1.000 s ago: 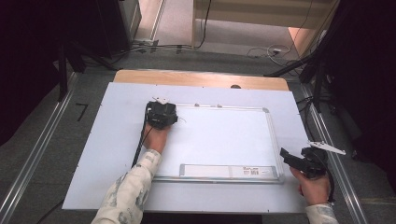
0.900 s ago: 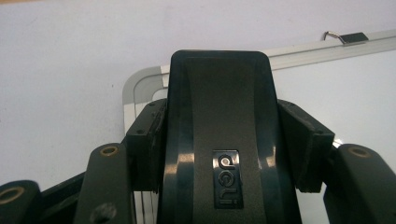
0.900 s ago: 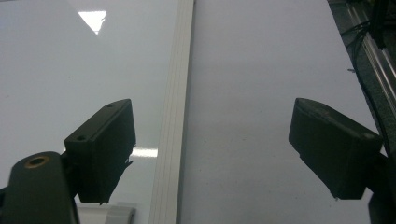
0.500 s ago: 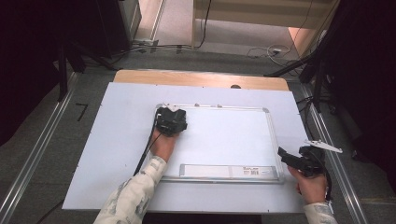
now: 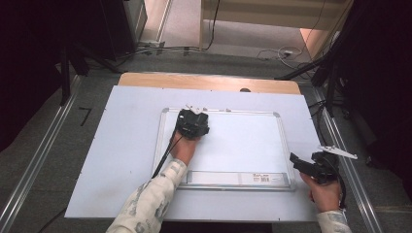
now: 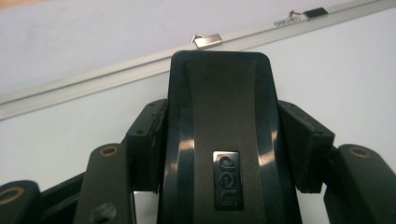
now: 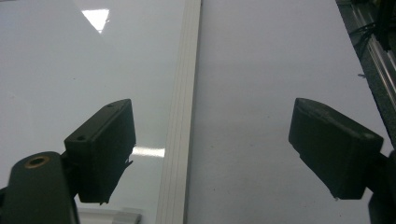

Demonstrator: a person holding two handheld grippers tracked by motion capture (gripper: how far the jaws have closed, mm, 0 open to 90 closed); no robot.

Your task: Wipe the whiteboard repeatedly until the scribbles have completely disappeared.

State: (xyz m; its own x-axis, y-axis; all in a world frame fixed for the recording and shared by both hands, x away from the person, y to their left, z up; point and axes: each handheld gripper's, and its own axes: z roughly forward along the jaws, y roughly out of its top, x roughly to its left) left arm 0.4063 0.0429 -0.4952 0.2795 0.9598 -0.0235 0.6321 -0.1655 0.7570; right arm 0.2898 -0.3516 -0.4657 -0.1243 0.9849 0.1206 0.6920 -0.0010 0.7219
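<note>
Black eraser [image 6: 219, 140] on white whiteboard [image 5: 243, 145], silver-framed

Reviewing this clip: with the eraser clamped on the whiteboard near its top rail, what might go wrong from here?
1. The left gripper holds the black eraser close to the whiteboard's top frame; a stroke further up may hit the frame or its hanging clip.
2. The pads grip only the eraser's sides, so pressing hard might twist it in the grip.
3. The right gripper hovers open over the board's right edge without pinning it, so the board may slide.
</note>
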